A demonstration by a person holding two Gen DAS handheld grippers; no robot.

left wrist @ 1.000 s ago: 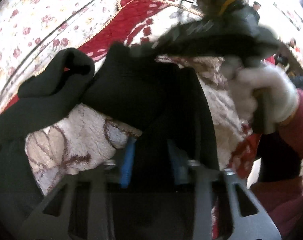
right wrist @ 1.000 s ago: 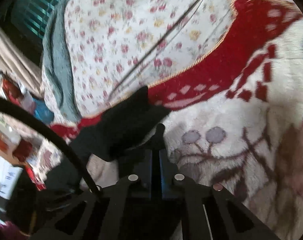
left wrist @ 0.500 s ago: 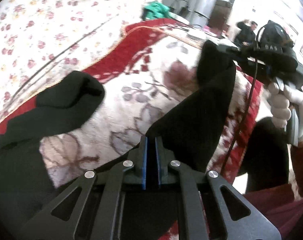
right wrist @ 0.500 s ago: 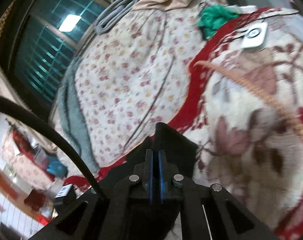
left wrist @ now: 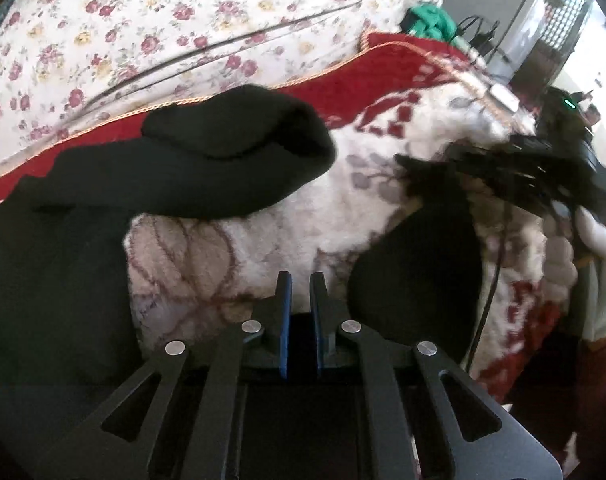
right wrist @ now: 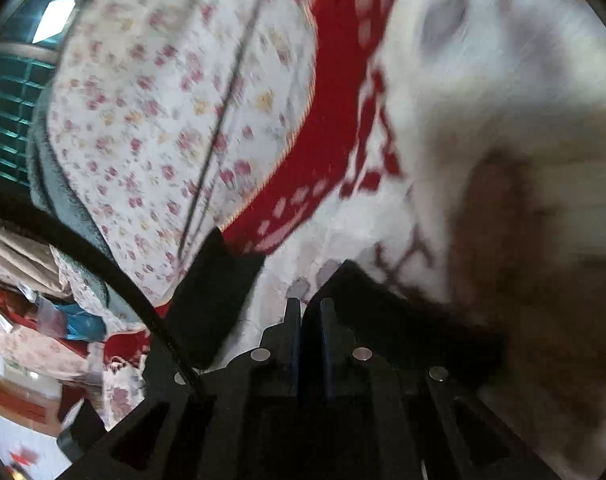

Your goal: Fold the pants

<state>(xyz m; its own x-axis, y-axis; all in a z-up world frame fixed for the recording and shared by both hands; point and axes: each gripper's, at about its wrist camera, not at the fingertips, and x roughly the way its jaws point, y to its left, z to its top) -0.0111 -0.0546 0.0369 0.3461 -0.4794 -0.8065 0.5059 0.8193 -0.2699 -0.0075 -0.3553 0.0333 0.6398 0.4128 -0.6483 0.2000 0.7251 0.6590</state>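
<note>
Two grippers were in play over the bed, and the black pants (left wrist: pixel 231 160) were spread between them on a white fleece blanket (left wrist: pixel 263 240) with a red border. One rolled-up leg end lay on the far side by the red edge. The rest ran down the left of the left wrist view, where the frame cut it off.

The left gripper (left wrist: pixel 299 280) hovered over bare fleece, its jaws opening with a narrow gap and nothing between the blue pads. The right gripper (right wrist: pixel 310 306) had its pads pressed together on a fold of the pants. In the left wrist view that cloth hung below it in a dark curve. The right hand (left wrist: pixel 599 256), in a white glove, gripped the handle at the frame's right edge, and a thin black cable (left wrist: pixel 487 300) dangled from it in front of the hanging cloth.

Around them: a rose-print sheet (left wrist: pixel 143 20) beyond the blanket, a green cloth (left wrist: pixel 431 20) crumpled at the far corner, and a grey cabinet (left wrist: pixel 503 12) behind it. A small green light (left wrist: pixel 569 102) glowed on the right gripper's body.

The right wrist view was badly smeared by motion. Its far right side was a brown blur that could not be made out. A thick black cord (right wrist: pixel 103 264) crossed its lower left, in front of a teal window grille (right wrist: pixel 7 92).
</note>
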